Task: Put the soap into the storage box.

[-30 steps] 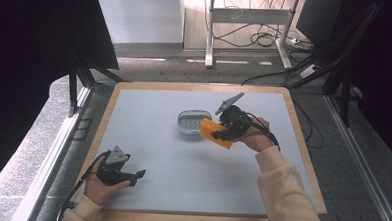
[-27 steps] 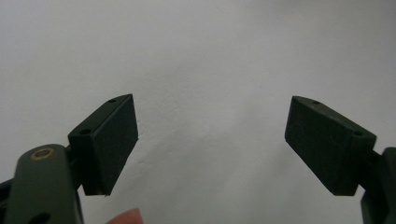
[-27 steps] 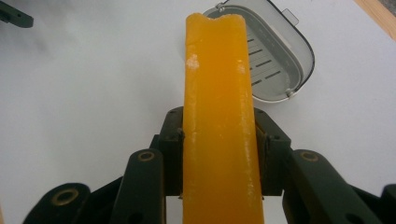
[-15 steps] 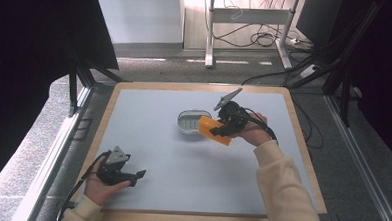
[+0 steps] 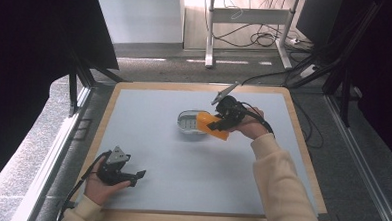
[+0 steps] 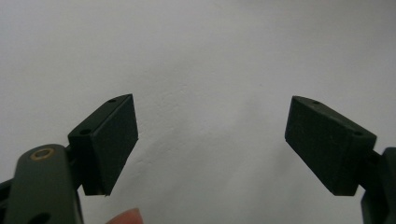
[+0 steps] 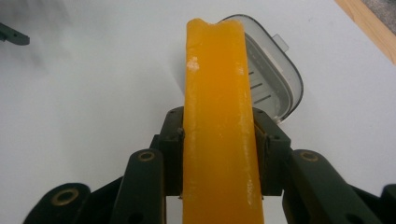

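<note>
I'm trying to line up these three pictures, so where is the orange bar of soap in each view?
High view: the orange soap bar sits right of centre, held by the right gripper, overlapping the grey soap dish.
Left gripper view: not in this picture, just open jaws over the white table.
Right gripper view: the bar runs up the middle between the jaws.
Shared landmark: the soap dish, just beyond the bar.

Pale grey table [image 5: 180,200] with a light wooden rim. Beyond its far edge: grey floor, white desk legs [image 5: 210,31], loose black cables [image 5: 267,39]. Dark panels [image 5: 37,43] flank both sides.
</note>
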`<state>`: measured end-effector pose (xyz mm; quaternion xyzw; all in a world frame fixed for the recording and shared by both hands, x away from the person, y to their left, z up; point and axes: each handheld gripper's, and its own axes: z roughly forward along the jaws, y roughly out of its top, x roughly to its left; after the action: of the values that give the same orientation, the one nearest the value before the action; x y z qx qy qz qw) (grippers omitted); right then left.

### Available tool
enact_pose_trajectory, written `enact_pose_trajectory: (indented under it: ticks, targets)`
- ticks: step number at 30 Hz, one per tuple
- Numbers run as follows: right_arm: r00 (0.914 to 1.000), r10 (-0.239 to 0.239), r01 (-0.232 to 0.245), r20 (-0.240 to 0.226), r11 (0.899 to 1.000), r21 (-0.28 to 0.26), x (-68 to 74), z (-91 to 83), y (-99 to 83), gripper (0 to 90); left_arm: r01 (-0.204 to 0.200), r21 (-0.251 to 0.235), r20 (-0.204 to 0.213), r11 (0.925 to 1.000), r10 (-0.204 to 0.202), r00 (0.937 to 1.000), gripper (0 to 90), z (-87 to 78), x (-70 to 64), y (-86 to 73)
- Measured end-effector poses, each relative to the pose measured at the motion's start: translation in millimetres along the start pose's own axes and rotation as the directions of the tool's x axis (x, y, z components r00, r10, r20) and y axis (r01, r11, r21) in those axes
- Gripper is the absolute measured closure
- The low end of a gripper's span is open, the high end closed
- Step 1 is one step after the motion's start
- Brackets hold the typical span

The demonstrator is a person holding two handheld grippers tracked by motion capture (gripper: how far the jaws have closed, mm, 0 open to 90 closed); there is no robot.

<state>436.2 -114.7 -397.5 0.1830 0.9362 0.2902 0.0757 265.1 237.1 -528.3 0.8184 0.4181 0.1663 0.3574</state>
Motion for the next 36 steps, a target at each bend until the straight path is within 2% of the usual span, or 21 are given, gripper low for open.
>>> enact_pose_trajectory:
  ticks: [13, 15, 27, 30, 36]
  targets:
    - [0.9995, -0.026, 0.026, -0.017, 1.0, -0.006, -9.9, 8.5, 18.4, 61.9, 0.002, -0.006, 0.001, 1.0, -0.002, 1.0, 17.1, -0.4, 0.5, 0.0]
    - [0.9986, -0.033, 0.032, -0.042, 0.999, -0.009, -11.2, 11.2, 20.9, 62.0, 0.001, -0.006, 0.0, 1.0, -0.001, 1.0, 17.1, -0.5, 0.5, 0.0]
    - [0.9973, -0.058, 0.058, -0.045, 0.998, -0.004, -16.5, 21.8, 33.4, 62.0, 0.002, -0.01, -0.001, 0.9999, -0.002, 1.0, 17.1, -1.5, 1.1, 0.0]
    - [0.9962, -0.061, 0.06, -0.063, 0.998, -0.013, -17.9, 23.7, 37.7, 61.9, 0.001, -0.008, 0.0, 1.0, -0.001, 1.0, 17.2, -1.0, 1.0, 0.0]
    - [0.9945, -0.079, 0.078, -0.069, 0.997, -0.009, -20.4, 30.0, 43.4, 61.9, -0.002, -0.007, -0.003, 1.0, 0.002, 1.0, 17.2, -2.2, 1.4, 0.2]
